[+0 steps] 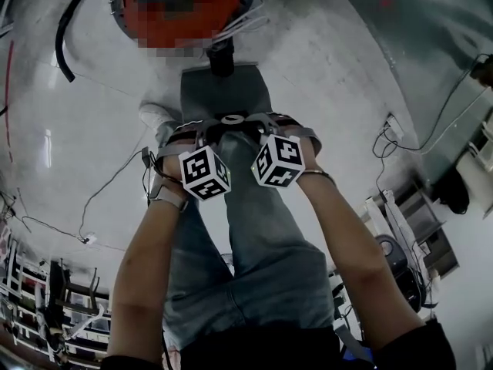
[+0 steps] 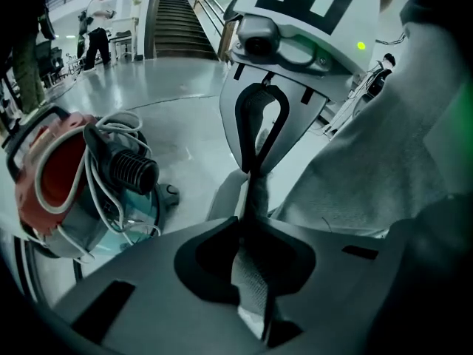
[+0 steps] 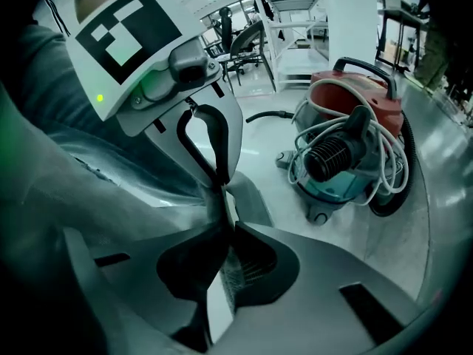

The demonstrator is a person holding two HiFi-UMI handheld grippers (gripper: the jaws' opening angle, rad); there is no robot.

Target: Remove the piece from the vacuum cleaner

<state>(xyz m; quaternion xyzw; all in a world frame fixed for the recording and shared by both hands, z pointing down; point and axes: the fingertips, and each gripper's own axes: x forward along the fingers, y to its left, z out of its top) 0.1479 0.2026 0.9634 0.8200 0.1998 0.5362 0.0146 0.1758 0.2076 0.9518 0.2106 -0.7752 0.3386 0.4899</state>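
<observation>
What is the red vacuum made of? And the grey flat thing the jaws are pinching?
The red vacuum cleaner drum looks like hard, smooth plastic: it shines under the lights. The grey flat sheet, pinched by the left gripper and right gripper, seems soft felt or cloth: matt, slightly fuzzy at its edge, but I can't be sure.

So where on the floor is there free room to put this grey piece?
Bare floor lies right of the vacuum cleaner, up to the wall cables. On its left, a black hose and thin wires cross the floor. Racks crowd the lower left.
</observation>
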